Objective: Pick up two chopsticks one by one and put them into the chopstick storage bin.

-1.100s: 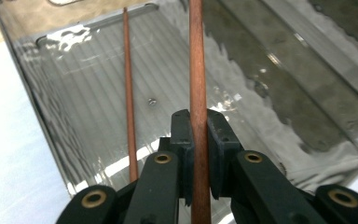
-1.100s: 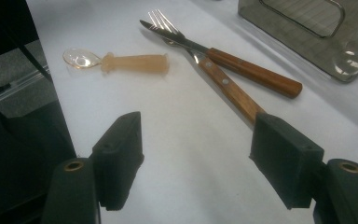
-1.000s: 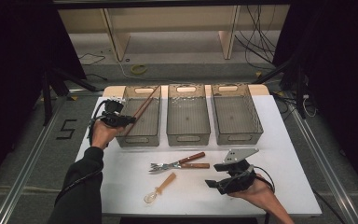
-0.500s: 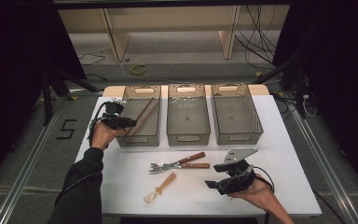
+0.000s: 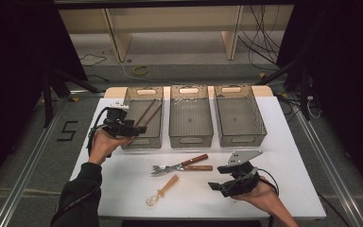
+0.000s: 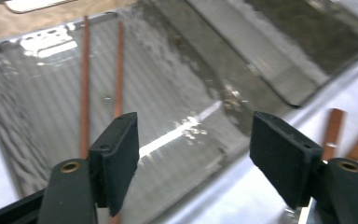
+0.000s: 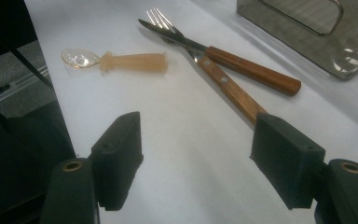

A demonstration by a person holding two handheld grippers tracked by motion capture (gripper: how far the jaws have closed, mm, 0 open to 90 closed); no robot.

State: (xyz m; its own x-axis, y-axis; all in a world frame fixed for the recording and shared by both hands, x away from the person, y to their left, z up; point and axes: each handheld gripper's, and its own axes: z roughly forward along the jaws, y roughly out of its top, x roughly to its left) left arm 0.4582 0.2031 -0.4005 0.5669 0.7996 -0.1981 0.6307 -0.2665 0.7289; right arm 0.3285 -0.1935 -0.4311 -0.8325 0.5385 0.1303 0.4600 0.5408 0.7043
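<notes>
Two brown chopsticks (image 5: 147, 113) (image 6: 85, 84) lie side by side in the left clear bin (image 5: 142, 142) (image 6: 177, 93). My left gripper (image 5: 139, 128) (image 6: 193, 135) hovers over that bin's front left corner. Its jaws have just been opening and stand open with nothing between them. My right gripper (image 5: 215, 186) (image 7: 196, 140) rests open near the table's front right, pointing at a wood-handled knife (image 5: 194, 160) (image 7: 251, 70) and fork (image 5: 189, 168) (image 7: 228, 88) that lie crossed on the white table. A clear spoon with a tan handle (image 5: 163, 189) (image 7: 130, 62) lies to their left.
An empty middle bin (image 5: 190, 139) and an empty right bin (image 5: 240, 139) stand in a row beside the left one at the back of the white table (image 5: 293, 156). Dark floor, metal rails and cables surround the table.
The chopstick that stuck up from my left gripper over the left bin now lies in the bin. The left jaws went from shut to open and the hand drew back a little. The right gripper kept still.
</notes>
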